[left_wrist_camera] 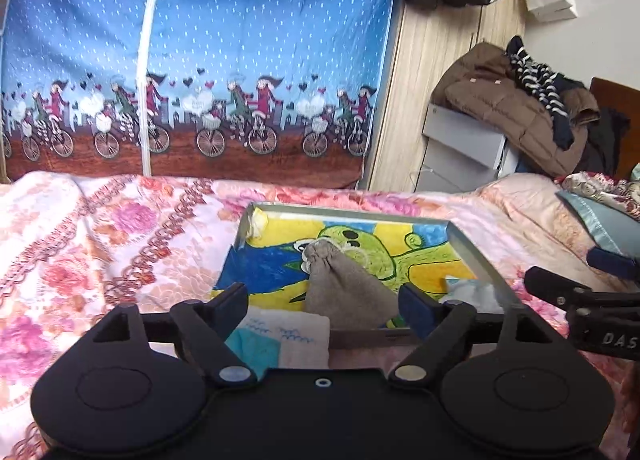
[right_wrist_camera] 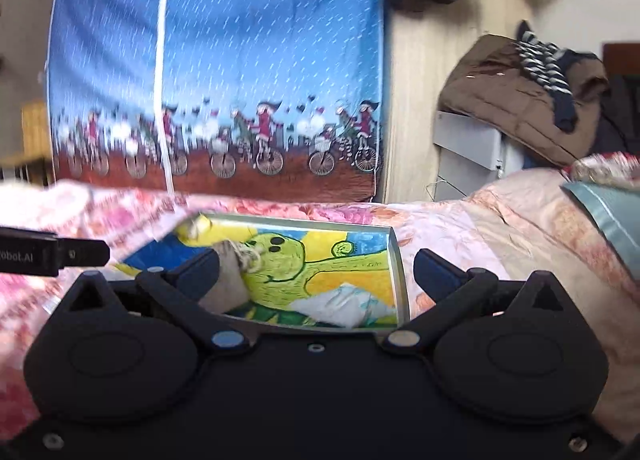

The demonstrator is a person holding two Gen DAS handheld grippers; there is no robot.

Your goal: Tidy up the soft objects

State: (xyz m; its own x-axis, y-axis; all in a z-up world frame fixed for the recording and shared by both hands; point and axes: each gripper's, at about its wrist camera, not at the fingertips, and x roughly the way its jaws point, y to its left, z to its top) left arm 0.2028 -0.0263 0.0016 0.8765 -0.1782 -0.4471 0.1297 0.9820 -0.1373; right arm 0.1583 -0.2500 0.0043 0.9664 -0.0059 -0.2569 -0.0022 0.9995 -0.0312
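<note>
the grey drawstring cloth pouch [left_wrist_camera: 344,292] lies in the shallow metal tray with the cartoon-printed liner [left_wrist_camera: 476,248], gathered with a white folded cloth [right_wrist_camera: 344,306] at its 5 o'clock corner. both the left tool [left_wrist_camera: 326,302] and right tool [right_wrist_camera: 316,276] are released and empty, likely because the pouch is delivered.

right gripper [right_wrist_camera: 316,268] gapes over the tray [right_wrist_camera: 401,280] holding a grey pouch [right_wrist_camera: 228,280] and white cloth [right_wrist_camera: 340,306]

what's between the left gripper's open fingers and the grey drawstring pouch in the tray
In the left wrist view, a folded white cloth with teal print lies between the left gripper and the grey drawstring pouch, draped over the metal tray's near rim.
</note>
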